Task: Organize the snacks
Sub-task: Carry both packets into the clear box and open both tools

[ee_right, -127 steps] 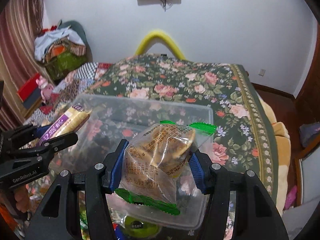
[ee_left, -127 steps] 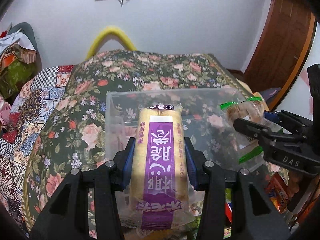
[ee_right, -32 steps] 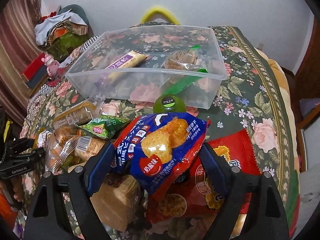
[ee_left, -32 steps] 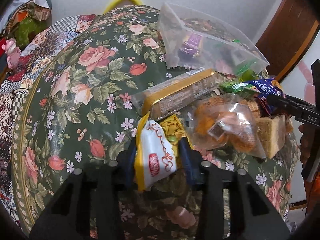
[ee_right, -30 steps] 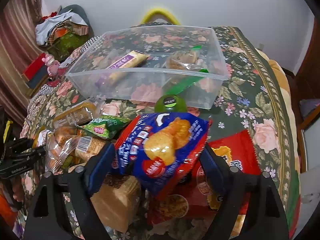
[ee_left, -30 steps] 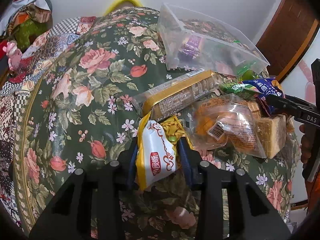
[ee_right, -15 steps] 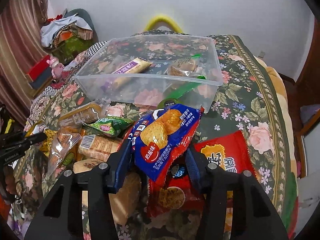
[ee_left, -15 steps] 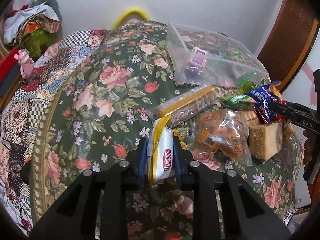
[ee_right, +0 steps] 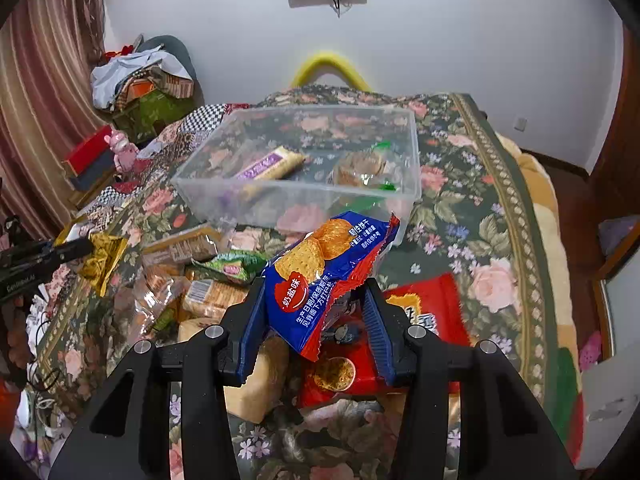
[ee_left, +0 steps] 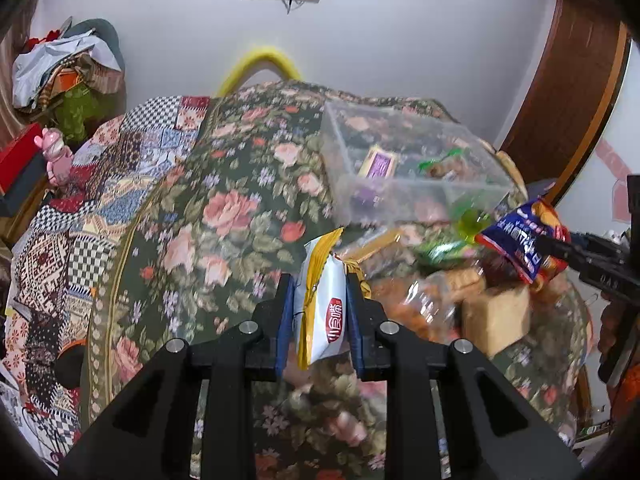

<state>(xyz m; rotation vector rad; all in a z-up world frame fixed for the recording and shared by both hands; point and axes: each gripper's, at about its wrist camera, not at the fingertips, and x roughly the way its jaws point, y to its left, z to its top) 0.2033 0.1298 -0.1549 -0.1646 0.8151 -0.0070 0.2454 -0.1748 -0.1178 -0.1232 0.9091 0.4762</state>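
your left gripper [ee_left: 320, 312] is clamped on a white and yellow snack pouch [ee_left: 322, 304], pinched narrow between the blue pads, and it hangs clear of the flowered bedspread [ee_left: 224, 208]. your right gripper [ee_right: 316, 316] has just been closing and now grips a blue cracker pack [ee_right: 324, 272] near its lower end only, so most of the pack sticks out ahead of the jaws and could swing or slip loose on the way. just beyond lie the loose snacks: a red bag [ee_right: 424, 312], a pale cake block [ee_right: 260, 376] and clear-wrapped biscuits [ee_right: 212, 292]; a low carry could drag them. farther on sits the clear plastic bin [ee_right: 412, 152], already holding 2 items. its near wall faces you, so either pack could catch the rim and tip it.
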